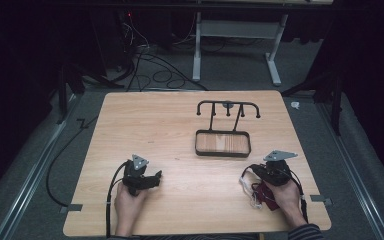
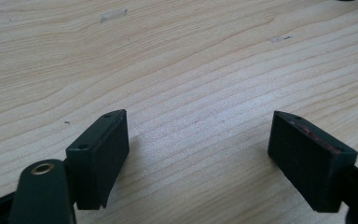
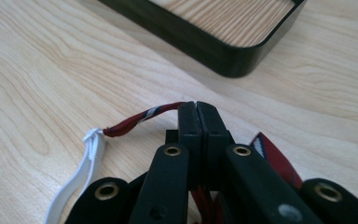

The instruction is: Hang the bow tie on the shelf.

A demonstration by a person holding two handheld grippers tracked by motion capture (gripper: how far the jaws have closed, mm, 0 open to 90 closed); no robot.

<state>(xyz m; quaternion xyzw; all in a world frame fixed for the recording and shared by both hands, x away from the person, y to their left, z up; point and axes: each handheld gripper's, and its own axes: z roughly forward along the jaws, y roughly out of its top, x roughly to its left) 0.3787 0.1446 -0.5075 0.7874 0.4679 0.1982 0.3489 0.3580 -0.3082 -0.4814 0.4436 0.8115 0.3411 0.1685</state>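
Pinching a red cord (image 3: 142,116) tight in my right hand-held gripper (image 3: 198,106), rack (image 1: 223,131) dead ahead up the surface (image 1: 145,120). Left hand-held gripper (image 2: 198,154) gapes empty, farther off.

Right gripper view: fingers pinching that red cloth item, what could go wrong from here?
1. The right gripper pinches only a thin twisted bit of the red cloth; it may slip out when lifted.
2. The white elastic loop trails loose and could snag.
3. The black stand is close ahead; a swing might knock it.
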